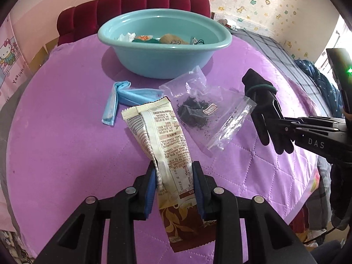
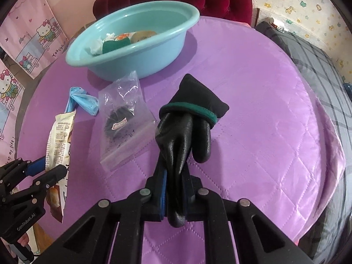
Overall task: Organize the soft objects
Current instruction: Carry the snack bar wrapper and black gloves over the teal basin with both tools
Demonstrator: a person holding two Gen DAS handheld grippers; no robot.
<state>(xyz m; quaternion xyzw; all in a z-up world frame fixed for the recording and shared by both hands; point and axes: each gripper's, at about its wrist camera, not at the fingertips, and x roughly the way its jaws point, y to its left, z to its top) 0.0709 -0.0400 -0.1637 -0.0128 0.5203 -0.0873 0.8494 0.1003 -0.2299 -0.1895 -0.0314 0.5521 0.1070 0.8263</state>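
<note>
My left gripper (image 1: 175,173) is shut on a cream and dark red snack packet (image 1: 158,132), held above the purple quilt; it also shows in the right wrist view (image 2: 58,140). My right gripper (image 2: 173,171) is shut on a black glove with a green cuff (image 2: 187,118), lifted off the quilt; the glove shows in the left wrist view (image 1: 261,107) at right. A clear zip bag of dark tea leaves (image 1: 198,107) and a folded blue plastic bag (image 1: 123,99) lie on the quilt. A teal basin (image 1: 162,44) behind them holds several soft items.
The purple quilt (image 1: 66,132) covers the bed, with a dark red headboard (image 1: 132,2) behind the basin. A grey plaid blanket (image 2: 319,66) lies at the far right. Pink cartoon posters (image 2: 28,39) hang on the left wall.
</note>
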